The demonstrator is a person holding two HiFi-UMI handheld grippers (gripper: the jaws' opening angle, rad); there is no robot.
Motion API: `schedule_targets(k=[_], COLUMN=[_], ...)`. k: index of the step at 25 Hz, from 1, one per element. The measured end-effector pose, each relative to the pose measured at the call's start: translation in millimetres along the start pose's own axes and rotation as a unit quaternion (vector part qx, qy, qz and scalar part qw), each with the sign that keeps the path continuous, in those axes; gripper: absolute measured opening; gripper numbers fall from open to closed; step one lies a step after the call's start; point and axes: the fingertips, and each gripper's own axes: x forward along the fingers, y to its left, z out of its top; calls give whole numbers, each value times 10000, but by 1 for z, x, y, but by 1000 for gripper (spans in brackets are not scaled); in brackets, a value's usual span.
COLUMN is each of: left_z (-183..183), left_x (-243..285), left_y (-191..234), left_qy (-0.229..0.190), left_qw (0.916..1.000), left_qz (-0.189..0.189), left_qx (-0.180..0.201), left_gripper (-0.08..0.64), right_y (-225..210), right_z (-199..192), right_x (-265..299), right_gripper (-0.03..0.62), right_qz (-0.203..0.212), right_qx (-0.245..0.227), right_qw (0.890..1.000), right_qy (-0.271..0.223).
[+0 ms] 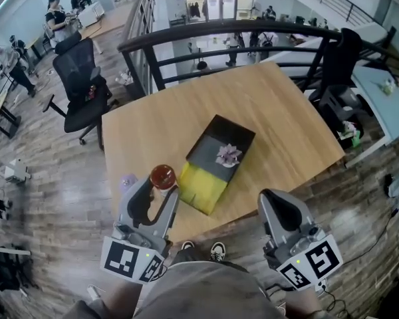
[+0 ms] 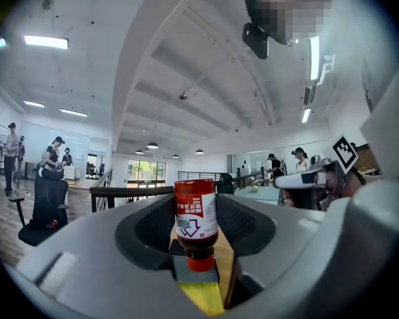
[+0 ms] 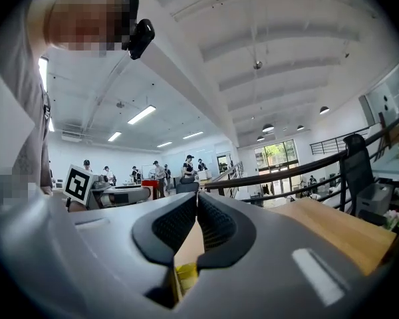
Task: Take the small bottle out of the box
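Note:
A small dark bottle (image 1: 163,176) with a red label sits between the fingers of my left gripper (image 1: 158,186), which is shut on it just off the table's near edge. In the left gripper view the bottle (image 2: 195,218) hangs cap down between the jaws of that gripper (image 2: 195,208). The box (image 1: 216,163) lies on the wooden table (image 1: 272,105), its black lid carrying a grey flower (image 1: 228,155) and its yellow inside (image 1: 203,188) open toward me. My right gripper (image 1: 277,203) hovers at the table's near right, shut and empty; in its own view its pads (image 3: 186,221) touch.
A black railing (image 1: 239,28) runs behind the table. A black office chair (image 1: 80,78) stands at the left and another chair (image 1: 339,65) at the right by a white desk (image 1: 386,98). Several people work at the far left. My shoes (image 1: 209,250) show below the table edge.

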Motion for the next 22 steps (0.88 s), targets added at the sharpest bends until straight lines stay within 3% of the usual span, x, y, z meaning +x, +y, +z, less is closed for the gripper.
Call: schedule_targets(k=[22], left_z=[-12], left_x=[-19], left_y=[-10], left_qy=[139], left_qw=[9998], left_qz=[-136], left_qx=[-36], left_gripper=[192], right_y=[16], right_z=[-22], right_x=[-6], right_gripper=[15], right_qz=[19], right_qx=[-188], right_qw=[9995], right_qy=[268])
